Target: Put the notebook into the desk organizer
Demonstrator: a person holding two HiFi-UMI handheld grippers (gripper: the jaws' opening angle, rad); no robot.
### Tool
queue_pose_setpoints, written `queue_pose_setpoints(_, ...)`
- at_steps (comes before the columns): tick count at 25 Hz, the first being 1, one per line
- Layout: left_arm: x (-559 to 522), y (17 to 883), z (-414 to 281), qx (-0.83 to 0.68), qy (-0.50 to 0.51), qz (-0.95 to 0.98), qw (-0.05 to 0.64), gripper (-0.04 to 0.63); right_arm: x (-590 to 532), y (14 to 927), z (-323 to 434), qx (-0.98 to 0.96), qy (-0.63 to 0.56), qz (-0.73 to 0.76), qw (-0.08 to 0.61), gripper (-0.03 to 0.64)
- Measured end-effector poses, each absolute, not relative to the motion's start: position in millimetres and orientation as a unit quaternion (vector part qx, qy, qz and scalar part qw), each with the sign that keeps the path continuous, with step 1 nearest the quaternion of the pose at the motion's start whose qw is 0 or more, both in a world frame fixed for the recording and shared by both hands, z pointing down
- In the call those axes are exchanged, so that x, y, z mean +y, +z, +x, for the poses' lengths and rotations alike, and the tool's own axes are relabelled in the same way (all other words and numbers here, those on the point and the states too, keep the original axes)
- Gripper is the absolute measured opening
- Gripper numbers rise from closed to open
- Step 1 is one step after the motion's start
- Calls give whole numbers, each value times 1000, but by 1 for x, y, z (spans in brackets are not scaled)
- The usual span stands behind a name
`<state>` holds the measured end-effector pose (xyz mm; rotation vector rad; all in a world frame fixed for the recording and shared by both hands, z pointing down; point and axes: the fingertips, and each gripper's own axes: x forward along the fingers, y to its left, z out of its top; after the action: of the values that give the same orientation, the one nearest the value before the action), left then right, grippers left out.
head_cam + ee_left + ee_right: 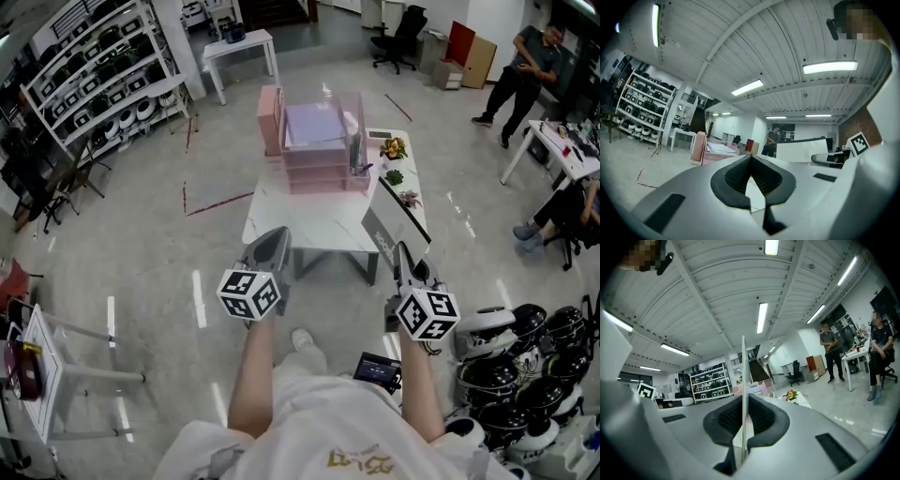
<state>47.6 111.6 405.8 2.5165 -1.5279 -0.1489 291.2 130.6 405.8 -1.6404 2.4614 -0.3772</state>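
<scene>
The pink desk organizer point(314, 155) stands at the far end of a white table point(281, 220), with papers in its top tray. My right gripper point(405, 258) is shut on the notebook point(398, 223), a white-covered book with a dark edge, held over the table's right front corner. In the right gripper view the notebook point(743, 380) stands edge-on between the pads, with the organizer point(757, 389) far behind it. My left gripper point(272, 242) hangs shut and holds nothing, just short of the table's front edge. The left gripper view shows the organizer point(715, 152) ahead and the notebook point(804, 151) to the right.
Small potted plants point(394, 148) line the table's right side. Shelves of helmets point(103, 75) stand at the left, and more helmets point(525, 366) lie on the floor at the lower right. A person point(520, 70) stands at the back right; another sits by a desk point(562, 150).
</scene>
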Motion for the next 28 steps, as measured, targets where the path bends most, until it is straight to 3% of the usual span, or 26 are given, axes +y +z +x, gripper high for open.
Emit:
queue_pose_setpoints(11,20,415,13,-515,-48,849,106,17,39,403,264,816,-113,-563,70,17)
queue_pose_setpoints(28,-203,411,-76,-453,-20,885,108,15,-175,361,153,803,-50,-591,66,17)
